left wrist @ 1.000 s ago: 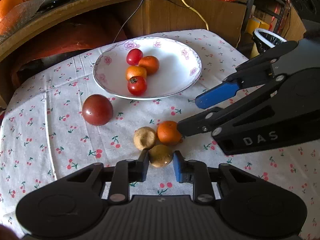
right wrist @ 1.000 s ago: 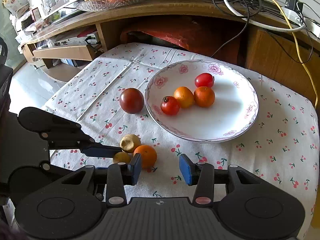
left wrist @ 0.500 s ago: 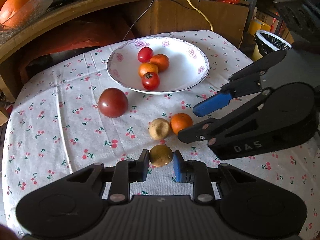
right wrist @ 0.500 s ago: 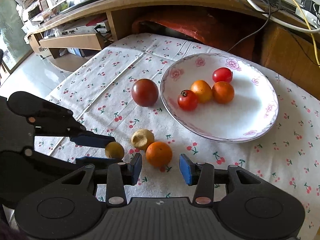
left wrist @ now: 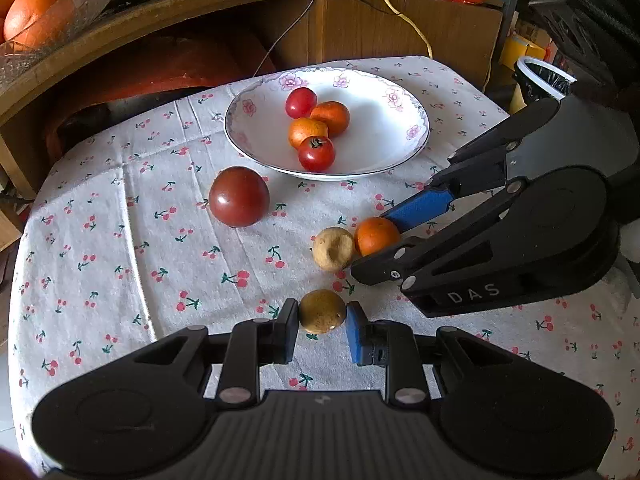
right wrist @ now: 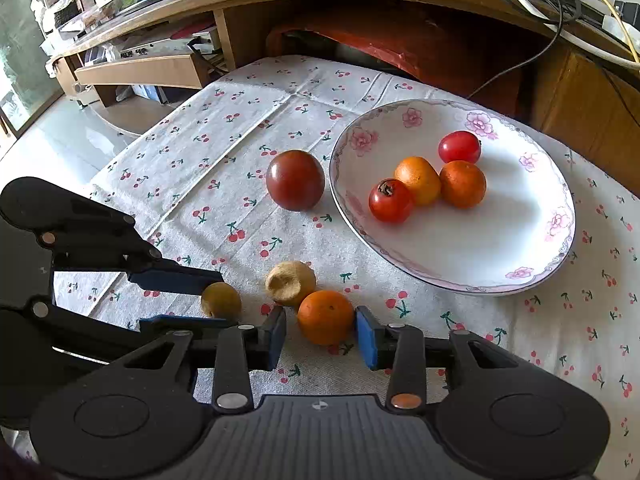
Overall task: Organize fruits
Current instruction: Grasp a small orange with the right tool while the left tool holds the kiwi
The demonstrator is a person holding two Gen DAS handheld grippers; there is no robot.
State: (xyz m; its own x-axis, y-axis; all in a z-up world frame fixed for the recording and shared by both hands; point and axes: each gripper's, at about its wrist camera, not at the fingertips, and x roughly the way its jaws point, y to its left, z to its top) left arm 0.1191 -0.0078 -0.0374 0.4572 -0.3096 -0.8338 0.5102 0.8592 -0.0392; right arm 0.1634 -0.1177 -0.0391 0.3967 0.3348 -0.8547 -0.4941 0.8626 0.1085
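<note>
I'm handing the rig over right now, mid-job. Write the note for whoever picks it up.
Left hand-held gripper: open, jaws either side of the yellow-brown fruit, not yet closed on it.
Right hand-held gripper: open, bracketing the loose orange; right pad looks near or touching.
Still on the tablecloth: those two, the dented tan fruit beside the orange, and the large dark tomato near the plate's rim.
Done: the floral plate holds two tomatoes and two oranges.
Left: close both grips, carry to plate, then the other two.
</note>
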